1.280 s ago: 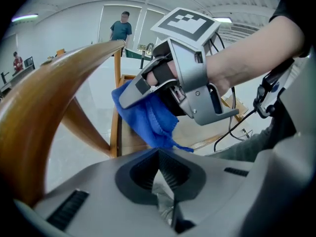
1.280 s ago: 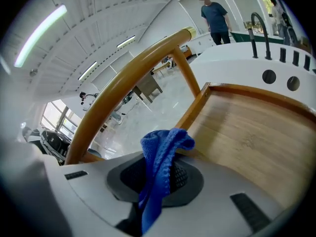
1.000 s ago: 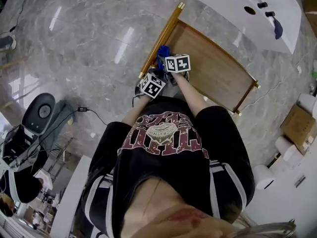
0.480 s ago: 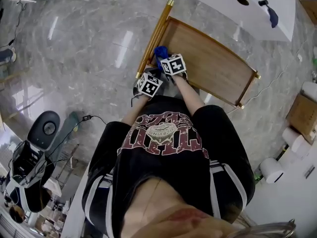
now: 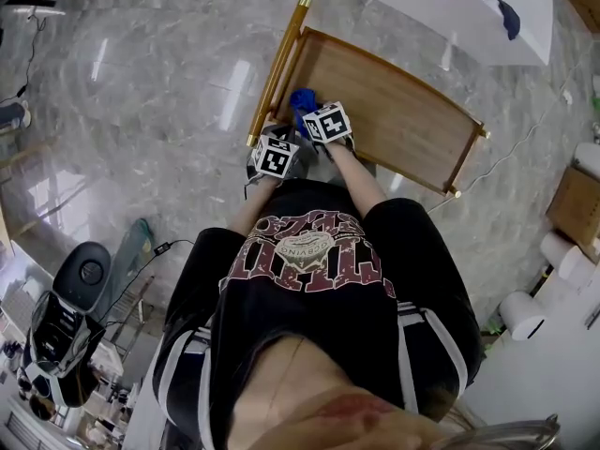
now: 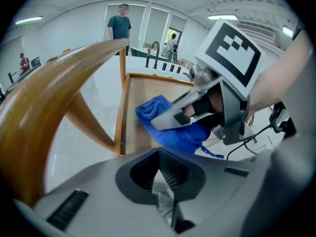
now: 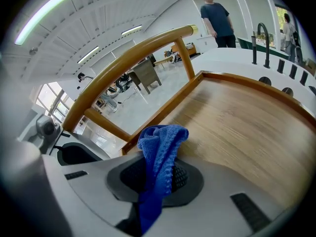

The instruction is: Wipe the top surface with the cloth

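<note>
Your right gripper (image 7: pixel 157 179) pinches the crumpled blue cloth (image 7: pixel 161 141) in its fingers at the brown wooden bench (image 7: pixel 247 127)'s near-left corner for wiping; your left gripper (image 6: pixel 165 194)'s fingers sit pressed together, idle

Glossy grey marble floor (image 5: pixel 141 92), white counter (image 5: pixel 459 12)

One overhead, two low; tabletop (image 5: pixel 403 111) shared

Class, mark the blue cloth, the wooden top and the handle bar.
blue cloth (image 7: pixel 162 144): right gripper view, its bunched upper fold.
wooden top (image 7: pixel 247 127): right gripper view, bare middle.
handle bar (image 7: pixel 129 57): right gripper view, mid-length.
</note>
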A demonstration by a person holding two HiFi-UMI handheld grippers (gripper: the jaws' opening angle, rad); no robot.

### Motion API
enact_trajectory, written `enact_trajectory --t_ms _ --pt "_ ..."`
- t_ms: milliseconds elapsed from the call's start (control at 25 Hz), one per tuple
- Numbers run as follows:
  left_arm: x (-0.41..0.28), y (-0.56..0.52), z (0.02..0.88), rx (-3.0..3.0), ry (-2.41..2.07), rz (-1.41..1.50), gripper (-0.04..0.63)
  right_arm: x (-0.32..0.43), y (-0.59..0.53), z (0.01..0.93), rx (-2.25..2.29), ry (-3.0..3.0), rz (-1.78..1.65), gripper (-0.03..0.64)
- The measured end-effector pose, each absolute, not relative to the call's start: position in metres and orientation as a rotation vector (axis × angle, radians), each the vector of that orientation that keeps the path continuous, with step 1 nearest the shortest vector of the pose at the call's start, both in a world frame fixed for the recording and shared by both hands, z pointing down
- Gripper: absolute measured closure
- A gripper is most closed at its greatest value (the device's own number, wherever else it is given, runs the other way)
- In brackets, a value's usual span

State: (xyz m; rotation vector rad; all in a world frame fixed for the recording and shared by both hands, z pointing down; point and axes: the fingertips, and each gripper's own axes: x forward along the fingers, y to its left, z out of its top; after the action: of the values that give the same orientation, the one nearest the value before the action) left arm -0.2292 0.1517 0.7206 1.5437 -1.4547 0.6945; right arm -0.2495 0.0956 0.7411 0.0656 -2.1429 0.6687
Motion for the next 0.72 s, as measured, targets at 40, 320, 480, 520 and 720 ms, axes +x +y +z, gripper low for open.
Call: enact_trajectory --t_ms 40,320,480,520,720 --pt "-0.229 0.150 0.721 1.538 -1.459 0.694 0.549 -0.247 0.094 0.741 0.066 -2.144 0.662 0.558" --pt "-0.216 0.145 0.724 1.528 -1.453 0.695 0.549 -0.230 0.090 0.741 0.057 -2.154 0.608 0.558" --pt "-0.208 0.143 0.724 1.541 -1.446 0.706 0.549 -0.218 0.090 0.741 0.060 -2.151 0.617 0.558" --pt "-0.207 0.142 0.724 1.544 -1.446 0.707 0.549 -0.215 0.090 0.742 0.062 -2.152 0.622 0.558" --pt "-0.199 0.136 0.724 1.560 -1.434 0.715 0.549 -0.202 0.084 0.742 0.085 -2.151 0.644 0.558"
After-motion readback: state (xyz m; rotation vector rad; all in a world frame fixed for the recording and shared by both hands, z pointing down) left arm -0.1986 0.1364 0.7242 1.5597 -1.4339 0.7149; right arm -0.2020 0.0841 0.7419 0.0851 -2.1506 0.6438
